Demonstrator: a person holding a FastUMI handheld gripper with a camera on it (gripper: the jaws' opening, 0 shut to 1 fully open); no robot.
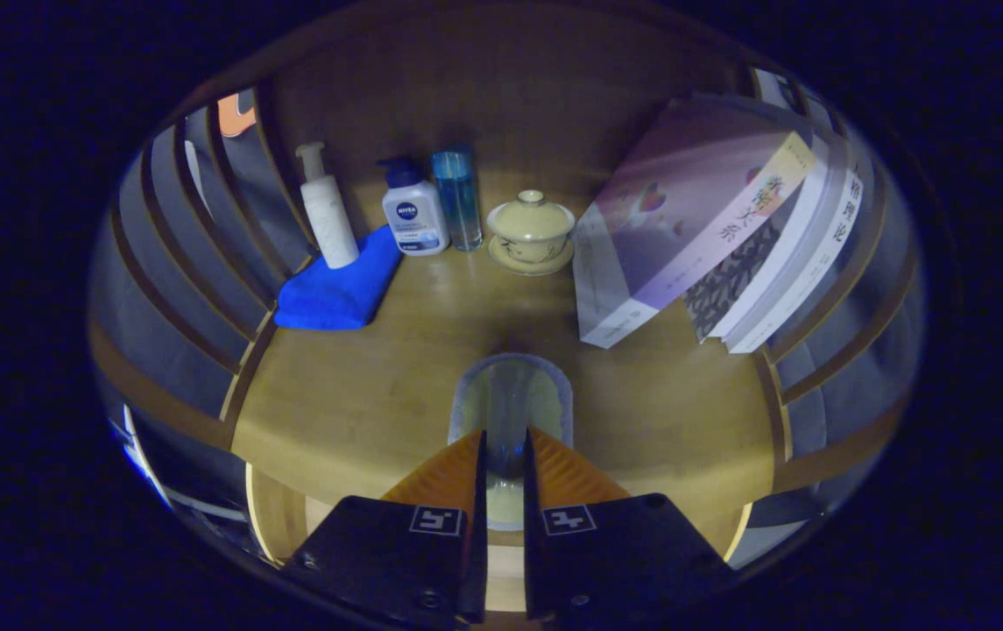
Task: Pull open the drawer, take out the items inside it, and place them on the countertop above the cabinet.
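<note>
While clamped by fingers, glass seemingly upright, over countertop

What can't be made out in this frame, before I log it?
- Glass held in the gripper: its lower part is hidden behind the fingers, so its base and whether it touches the countertop can't be told.
- Drawer: whether it is open can't be judged from the gripper view.
- Blue cloth: its far end is covered by the pump bottle.
- Books: the rear ones are mostly hidden by the front one.
</note>
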